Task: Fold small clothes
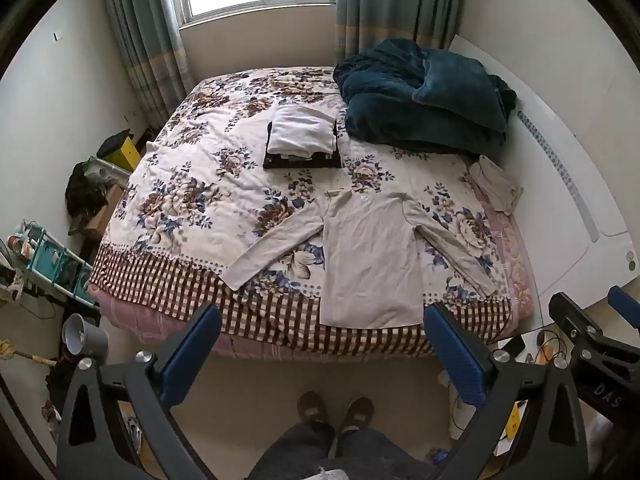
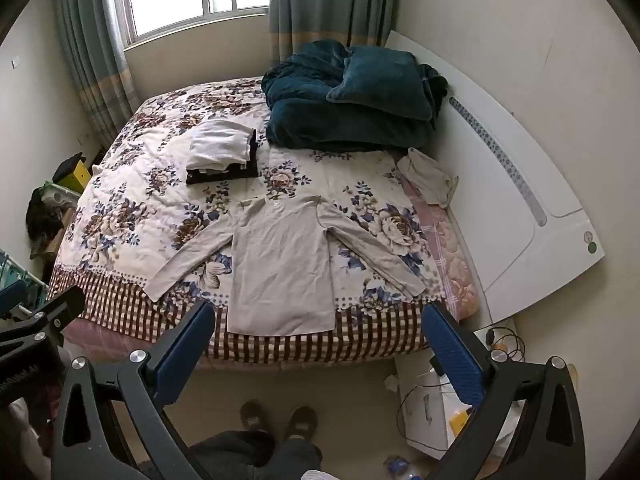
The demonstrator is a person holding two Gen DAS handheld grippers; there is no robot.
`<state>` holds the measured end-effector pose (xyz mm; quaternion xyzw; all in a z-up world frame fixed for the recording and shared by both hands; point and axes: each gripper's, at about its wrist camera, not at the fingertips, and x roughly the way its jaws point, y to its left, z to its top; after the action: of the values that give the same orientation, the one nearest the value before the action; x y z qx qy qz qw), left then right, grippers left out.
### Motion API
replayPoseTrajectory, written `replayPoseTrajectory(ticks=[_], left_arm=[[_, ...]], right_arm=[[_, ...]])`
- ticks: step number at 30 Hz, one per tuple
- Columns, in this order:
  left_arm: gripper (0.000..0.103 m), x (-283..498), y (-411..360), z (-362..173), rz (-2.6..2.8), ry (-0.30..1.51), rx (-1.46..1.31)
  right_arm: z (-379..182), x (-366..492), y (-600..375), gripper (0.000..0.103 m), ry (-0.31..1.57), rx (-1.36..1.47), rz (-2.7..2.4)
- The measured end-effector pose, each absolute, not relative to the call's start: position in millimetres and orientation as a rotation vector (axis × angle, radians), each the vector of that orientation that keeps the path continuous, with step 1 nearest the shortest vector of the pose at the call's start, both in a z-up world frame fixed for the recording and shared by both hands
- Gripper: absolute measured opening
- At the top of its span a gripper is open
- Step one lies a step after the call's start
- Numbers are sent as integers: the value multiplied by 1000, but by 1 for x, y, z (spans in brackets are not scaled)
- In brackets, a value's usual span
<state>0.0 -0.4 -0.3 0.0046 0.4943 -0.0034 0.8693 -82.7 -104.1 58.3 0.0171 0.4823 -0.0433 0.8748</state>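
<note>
A beige long-sleeved shirt [image 1: 370, 260] lies spread flat on the floral bedspread [image 1: 192, 184], sleeves out to both sides, hem at the near bed edge. It also shows in the right wrist view [image 2: 282, 268]. A stack of folded clothes [image 1: 303, 136] sits farther back, white on top of dark; it also shows in the right wrist view [image 2: 222, 152]. A crumpled beige garment [image 1: 496, 188] lies at the right edge of the bed. My left gripper [image 1: 322, 346] is open and empty, held back from the bed above the floor. My right gripper [image 2: 318, 344] is open and empty too.
A dark teal blanket and pillow [image 1: 424, 96] are piled at the back right. A white headboard [image 1: 568, 184] runs along the right side. Clutter, a shelf rack [image 1: 52, 268] and a grey bin [image 1: 84, 334] stand left of the bed. The person's feet [image 1: 336, 408] are below.
</note>
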Motion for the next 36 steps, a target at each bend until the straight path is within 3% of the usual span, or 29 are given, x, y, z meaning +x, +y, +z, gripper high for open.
replayPoseTrajectory(ticks=[36], left_arm=[[103,8,6,22,0,1020,10]], right_arm=[[74,-77,-104,103,1004,40,-66]])
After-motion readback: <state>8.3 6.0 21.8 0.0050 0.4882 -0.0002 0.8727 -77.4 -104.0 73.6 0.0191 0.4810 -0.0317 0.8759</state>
